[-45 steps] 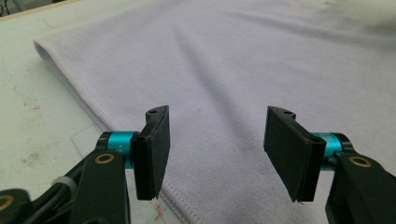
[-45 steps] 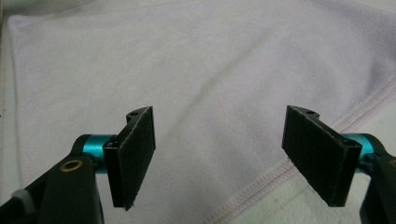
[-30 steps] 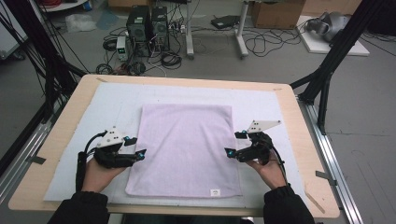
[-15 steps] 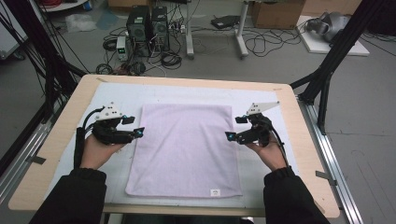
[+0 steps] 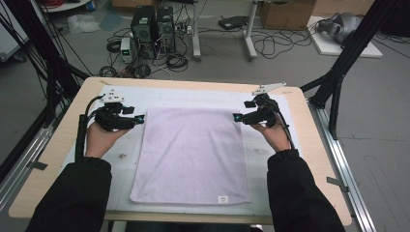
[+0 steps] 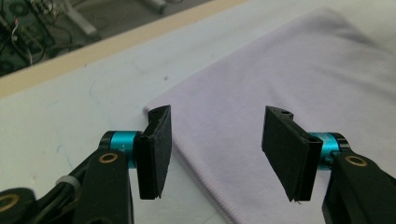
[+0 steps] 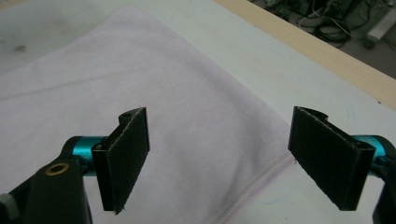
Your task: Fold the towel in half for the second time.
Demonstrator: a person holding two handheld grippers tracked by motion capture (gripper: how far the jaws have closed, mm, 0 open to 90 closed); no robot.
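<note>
Both grippers, left and right, are carried from the towel's mid-edges to its far corners, jaws apart and empty, closing slightly; a corner pinch probably comes next

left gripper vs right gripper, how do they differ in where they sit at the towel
The left gripper sits at the towel's far left corner, the right gripper at its far right corner. The left gripper carries a white top plate, the right gripper a grey one. Both have open jaws, empty, pointing inward at the towel.
</note>
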